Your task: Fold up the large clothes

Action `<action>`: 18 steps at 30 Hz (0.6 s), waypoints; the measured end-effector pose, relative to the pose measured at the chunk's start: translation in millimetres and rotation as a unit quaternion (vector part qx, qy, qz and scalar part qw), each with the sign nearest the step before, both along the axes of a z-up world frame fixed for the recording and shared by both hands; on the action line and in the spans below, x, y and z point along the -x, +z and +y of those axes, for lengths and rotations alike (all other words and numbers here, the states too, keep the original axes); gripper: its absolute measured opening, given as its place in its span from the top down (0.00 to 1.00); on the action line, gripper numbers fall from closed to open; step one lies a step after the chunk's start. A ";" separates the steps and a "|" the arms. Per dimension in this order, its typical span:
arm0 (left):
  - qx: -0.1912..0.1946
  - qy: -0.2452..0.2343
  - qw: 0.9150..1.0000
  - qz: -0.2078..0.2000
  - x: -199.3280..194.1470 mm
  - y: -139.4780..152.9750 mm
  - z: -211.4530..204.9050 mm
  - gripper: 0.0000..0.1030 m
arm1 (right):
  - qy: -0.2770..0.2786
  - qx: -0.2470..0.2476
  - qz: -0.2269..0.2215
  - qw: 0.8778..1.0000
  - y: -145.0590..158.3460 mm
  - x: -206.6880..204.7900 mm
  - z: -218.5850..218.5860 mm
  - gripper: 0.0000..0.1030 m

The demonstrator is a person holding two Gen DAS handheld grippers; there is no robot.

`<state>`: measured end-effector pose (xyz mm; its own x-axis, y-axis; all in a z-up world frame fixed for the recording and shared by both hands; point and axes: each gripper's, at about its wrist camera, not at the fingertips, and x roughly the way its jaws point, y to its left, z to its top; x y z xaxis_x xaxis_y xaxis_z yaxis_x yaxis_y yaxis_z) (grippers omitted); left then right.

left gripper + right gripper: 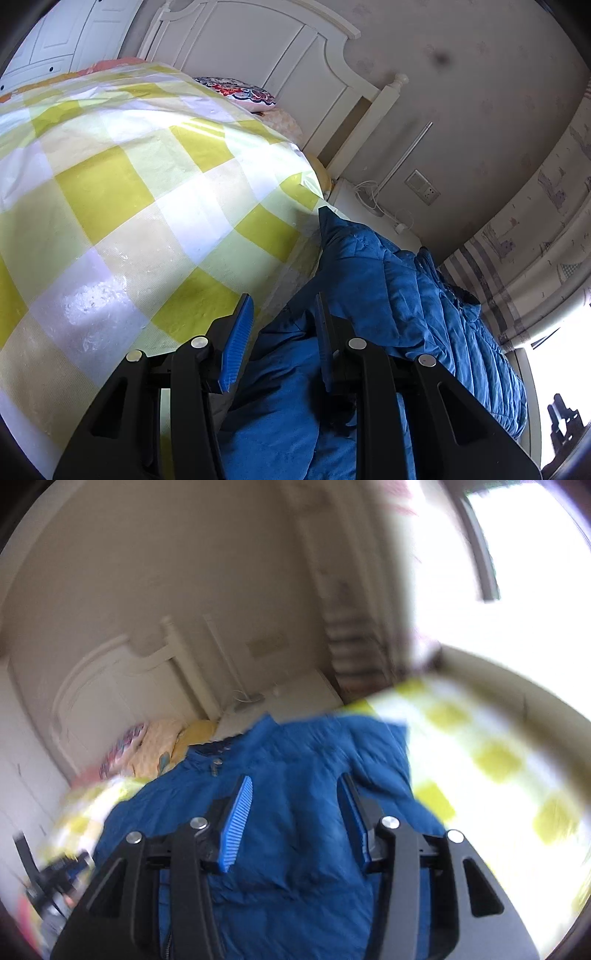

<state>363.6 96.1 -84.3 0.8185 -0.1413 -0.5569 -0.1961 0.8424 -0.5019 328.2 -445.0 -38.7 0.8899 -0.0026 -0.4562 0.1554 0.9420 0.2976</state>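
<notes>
We judge the blue puffer jacket (295, 812) — on the bed, beneath both tongs — soft, bulky, slippery; left tongs (284, 339) clamp a fold, right tongs (295, 819) part-open, empty — grip hem next.

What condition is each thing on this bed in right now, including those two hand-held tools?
Blue padded jacket: spread out on the bed, rumpled, not yet folded.
Checked cover: spread flat over the bed.
Patterned pillow: lying by the headboard.
Left tool: closed on jacket fabric.
Right tool: open above the jacket, holding nothing.
</notes>
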 end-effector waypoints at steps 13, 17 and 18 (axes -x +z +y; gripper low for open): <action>-0.082 -0.019 0.994 -0.064 27.8 38.5 -33.9 0.82 | 0.028 0.096 0.147 0.984 -62.5 -62.0 29.0 0.48; -0.167 -0.108 0.975 -0.094 41.4 90.2 -105.3 0.82 | 0.032 0.085 0.146 0.985 -64.6 -66.0 24.4 0.47; -0.180 -0.124 0.972 -0.090 39.5 95.5 -119.5 0.82 | 0.033 0.084 0.146 0.985 -64.7 -66.1 24.2 0.47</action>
<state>324.1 -23.5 11.3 0.8728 -0.1697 -0.4576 0.1000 0.9799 -0.1726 394.3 -420.8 -103.4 0.7221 -0.0469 -0.6902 0.1480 0.9851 0.0879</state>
